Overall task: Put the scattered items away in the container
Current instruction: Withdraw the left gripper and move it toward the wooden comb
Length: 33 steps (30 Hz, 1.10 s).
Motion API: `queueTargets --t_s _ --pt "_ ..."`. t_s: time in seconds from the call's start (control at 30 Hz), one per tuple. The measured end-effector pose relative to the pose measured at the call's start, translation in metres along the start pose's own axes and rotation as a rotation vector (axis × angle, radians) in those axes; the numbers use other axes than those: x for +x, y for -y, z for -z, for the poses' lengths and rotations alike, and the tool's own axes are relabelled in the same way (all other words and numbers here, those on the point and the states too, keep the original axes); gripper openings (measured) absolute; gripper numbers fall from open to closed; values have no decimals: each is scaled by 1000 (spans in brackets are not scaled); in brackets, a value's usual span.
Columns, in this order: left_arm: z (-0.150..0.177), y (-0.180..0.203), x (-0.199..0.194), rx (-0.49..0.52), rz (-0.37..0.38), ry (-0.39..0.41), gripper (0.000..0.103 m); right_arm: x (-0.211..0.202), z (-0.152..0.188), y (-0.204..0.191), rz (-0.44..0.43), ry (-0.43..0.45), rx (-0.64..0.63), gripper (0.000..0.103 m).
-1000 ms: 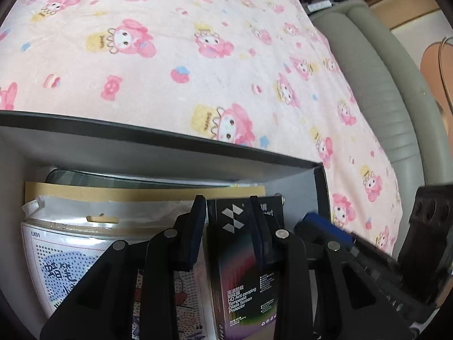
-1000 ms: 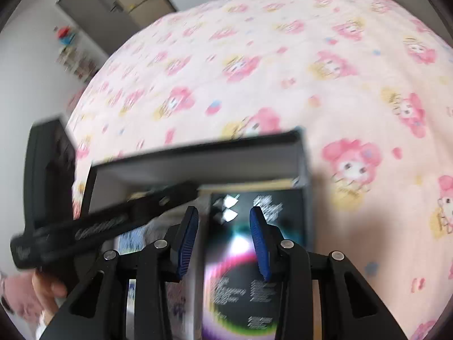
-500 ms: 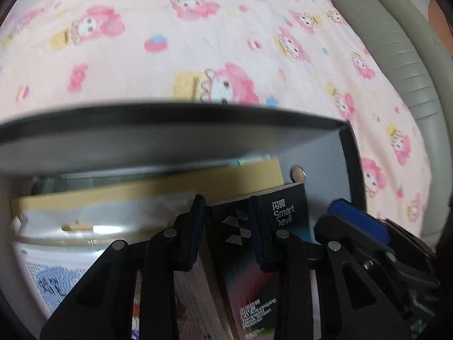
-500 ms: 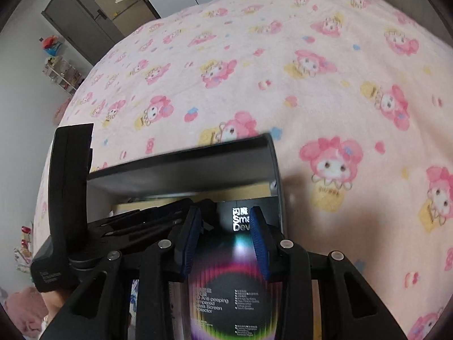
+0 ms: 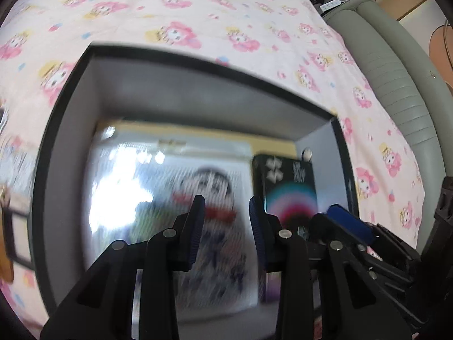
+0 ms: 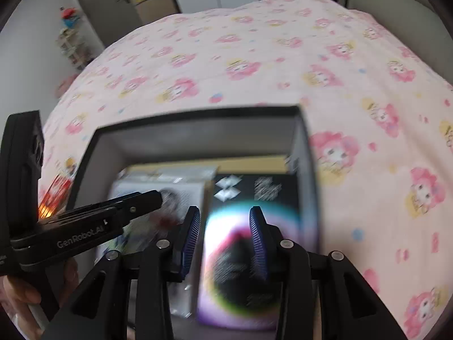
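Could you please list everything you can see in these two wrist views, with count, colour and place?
Box: one, black rim, grey inside, on the bed.
Screen protector pack: one, black with rainbow ring, flat in the box's right part.
Clear packet with cartoon figure: one, shiny, white with a printed figure, in the box, left of the black pack.
Brown card: one, tan, beneath the packs at the box's far side.
Bedspread: one, pale pink with cartoon print, under the box.
Padded bed edge: one, grey-green, right of the bedspread.
Red item: one, blurred, on the bedspread left of the box.
Left gripper: black, blue pads, jaws opening, nothing between them, above the box.
Right gripper: black, blue pads, jaws apart, empty, above the black pack.
Hand: one, holding the left gripper.
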<state>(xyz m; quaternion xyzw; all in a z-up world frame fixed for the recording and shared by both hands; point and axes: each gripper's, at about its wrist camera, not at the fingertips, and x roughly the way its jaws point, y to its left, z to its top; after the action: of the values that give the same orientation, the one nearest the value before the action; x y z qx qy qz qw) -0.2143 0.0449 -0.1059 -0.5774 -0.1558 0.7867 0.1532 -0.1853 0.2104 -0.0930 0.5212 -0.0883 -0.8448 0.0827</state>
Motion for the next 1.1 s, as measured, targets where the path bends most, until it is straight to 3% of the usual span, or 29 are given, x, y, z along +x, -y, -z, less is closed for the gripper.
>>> queueTargets --t_s 0.1,0.2,0.37,0.63,1.1 --pt "17 0 -10 13 -2 -19 37 2 17 -7 -23 -22 13 34" --pt "34 1 -31 37 -39 32 37 -6 30 -15 -9 -2 33 34" --pt "57 0 -59 65 -43 64 37 -29 56 -24 -85 35 96 34" --pt "87 -17 -104 94 -94 113 37 -52 80 -67 -134 34 6 34" --pt "120 -92 -169 -20 -111 175 37 -57 94 -157 -190 15 -163 34"
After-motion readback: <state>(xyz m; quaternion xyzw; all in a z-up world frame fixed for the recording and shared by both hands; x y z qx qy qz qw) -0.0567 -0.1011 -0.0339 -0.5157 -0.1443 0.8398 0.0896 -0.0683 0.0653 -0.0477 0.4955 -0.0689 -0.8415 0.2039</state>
